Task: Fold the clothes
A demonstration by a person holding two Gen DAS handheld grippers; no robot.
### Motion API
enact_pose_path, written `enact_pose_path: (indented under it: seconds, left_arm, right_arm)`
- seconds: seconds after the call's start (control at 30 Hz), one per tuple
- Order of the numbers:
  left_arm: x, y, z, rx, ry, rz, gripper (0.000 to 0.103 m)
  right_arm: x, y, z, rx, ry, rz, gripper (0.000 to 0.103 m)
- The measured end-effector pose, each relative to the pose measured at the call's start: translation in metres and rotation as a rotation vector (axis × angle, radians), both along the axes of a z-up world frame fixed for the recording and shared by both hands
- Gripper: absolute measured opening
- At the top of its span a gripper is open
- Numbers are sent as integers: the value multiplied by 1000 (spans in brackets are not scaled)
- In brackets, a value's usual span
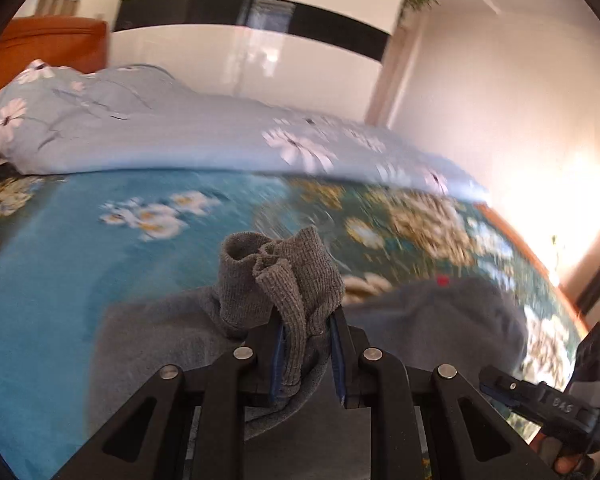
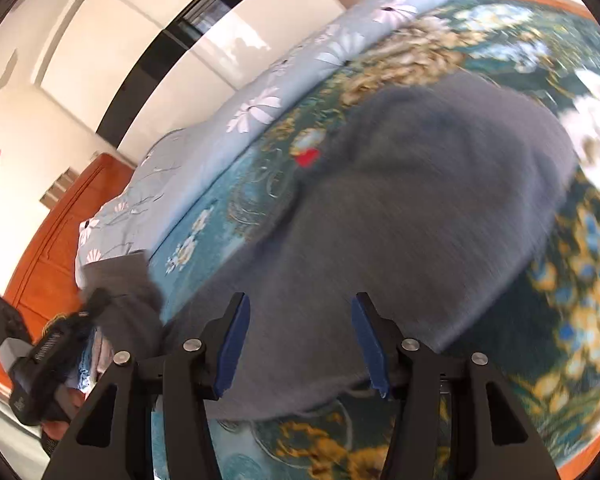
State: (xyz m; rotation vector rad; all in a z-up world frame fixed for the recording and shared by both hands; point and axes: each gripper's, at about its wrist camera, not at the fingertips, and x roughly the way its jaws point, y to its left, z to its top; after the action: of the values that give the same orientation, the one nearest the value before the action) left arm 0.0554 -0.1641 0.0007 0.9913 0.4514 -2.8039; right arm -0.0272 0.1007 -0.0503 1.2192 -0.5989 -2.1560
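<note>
Grey ribbed-cuff sweater (image 1: 284,280) on teal, gold-flowered bedspread (image 1: 60,264); pale-blue daisy-print quilt (image 1: 140,132); orange wooden headboard (image 1: 40,44).

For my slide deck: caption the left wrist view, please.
Left gripper clamps a grey sweater's ribbed cuff above a floral bedspread.

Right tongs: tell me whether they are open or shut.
Open. The right tongs show a wide gap between the blue pads, with the grey sweater beneath, ungripped.
</note>
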Motion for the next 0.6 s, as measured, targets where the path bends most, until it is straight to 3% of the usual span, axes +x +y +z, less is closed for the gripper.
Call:
enact_pose_path:
  seconds: [0.13,0.17,0.23,0.3,0.4,0.5,0.6]
  left_arm:
    - [-16,29,-33,-11,-129,-78,26]
    - [-13,30,-35,9,-136,-99,29]
    - [-8,33,-40,49,-150,-142,50]
    - [-2,36,-45,90,-165,-185,62]
    - [16,25,-34,110,-129,-207,63]
    - [43,-8,-24,128,-61,-85,68]
    - [62,-47,-26,92,-76,106,71]
  right_arm:
    - [9,10,-16,-21,-44,-19,55]
    - [10,12,-19,-22,-52,-23,55]
    - [11,12,-21,-31,-60,-28,55]
    - [13,8,-21,-49,-56,-27,55]
    - [17,-3,-17,-69,-30,-9,55]
    - [25,-22,-6,-69,32,56,55]
    - [30,-54,3,-54,81,166,55]
